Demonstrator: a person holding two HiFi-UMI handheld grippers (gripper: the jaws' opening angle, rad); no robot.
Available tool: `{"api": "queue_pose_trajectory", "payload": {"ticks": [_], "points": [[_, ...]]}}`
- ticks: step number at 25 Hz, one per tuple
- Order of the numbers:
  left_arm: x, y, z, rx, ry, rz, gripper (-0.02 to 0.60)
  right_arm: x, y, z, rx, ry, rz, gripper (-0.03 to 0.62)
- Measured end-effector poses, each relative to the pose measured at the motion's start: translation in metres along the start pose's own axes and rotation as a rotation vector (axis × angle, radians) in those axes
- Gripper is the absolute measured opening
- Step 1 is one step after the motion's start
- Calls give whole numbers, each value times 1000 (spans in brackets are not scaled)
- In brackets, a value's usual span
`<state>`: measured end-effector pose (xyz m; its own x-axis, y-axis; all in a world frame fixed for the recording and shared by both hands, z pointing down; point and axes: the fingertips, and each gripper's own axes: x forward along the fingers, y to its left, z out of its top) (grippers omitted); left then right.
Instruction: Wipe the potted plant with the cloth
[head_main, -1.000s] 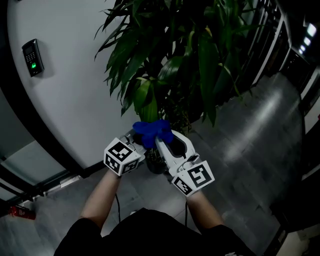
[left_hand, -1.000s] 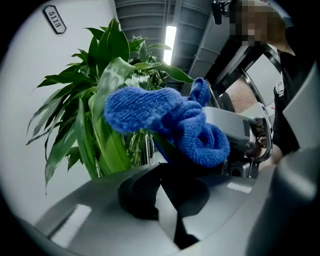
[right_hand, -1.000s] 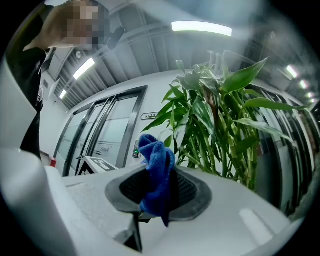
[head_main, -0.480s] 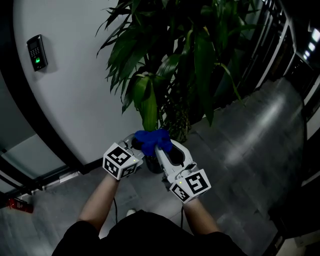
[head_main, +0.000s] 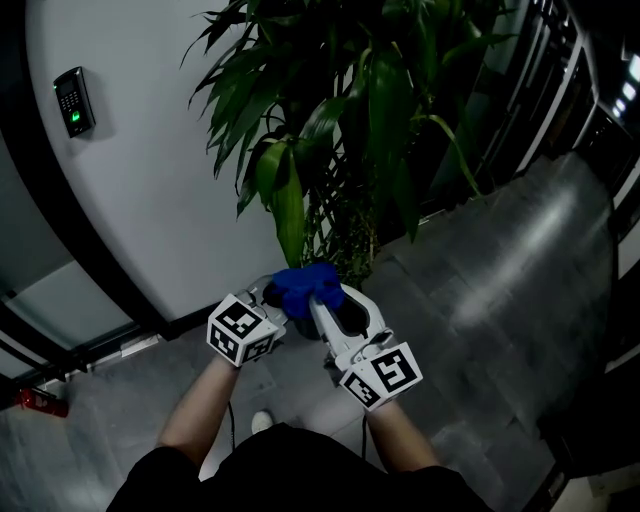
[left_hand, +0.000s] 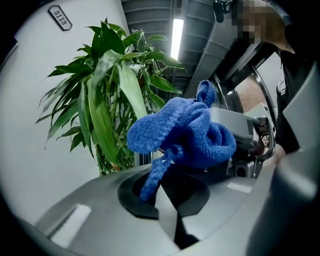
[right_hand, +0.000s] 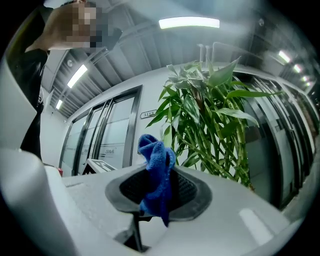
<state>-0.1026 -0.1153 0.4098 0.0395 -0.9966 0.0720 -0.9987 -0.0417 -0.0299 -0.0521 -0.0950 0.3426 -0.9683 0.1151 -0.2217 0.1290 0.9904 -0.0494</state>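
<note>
A tall potted plant with long green leaves stands against the white wall; its dark pot is mostly hidden behind my grippers. A crumpled blue cloth sits bunched just below the lowest leaves. Both grippers hold it side by side. My left gripper is shut on a hanging strip of the cloth. My right gripper is shut on another fold of the cloth. The plant rises behind the cloth in the left gripper view, where the right gripper's body shows too. Leaves and stems fill the right gripper view.
A curved white wall carries a keypad reader at the upper left. Grey tiled floor spreads to the right, bounded by dark glass doors. A small red object lies on the floor at the lower left.
The two grippers, still together on the cloth, sit slightly lower in the head view. The plant now reaches further up and left in the frame.
</note>
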Motion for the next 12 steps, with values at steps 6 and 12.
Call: {"api": "queue_pose_trajectory", "payload": {"ticks": [6,12], "points": [[0,-15,-16,-30,15,32,6,-14,-1,-7,24,16,30,104],[-13,-11,-29,-47,51,95,7,-17,0,-12,72,-2,60,104]]}}
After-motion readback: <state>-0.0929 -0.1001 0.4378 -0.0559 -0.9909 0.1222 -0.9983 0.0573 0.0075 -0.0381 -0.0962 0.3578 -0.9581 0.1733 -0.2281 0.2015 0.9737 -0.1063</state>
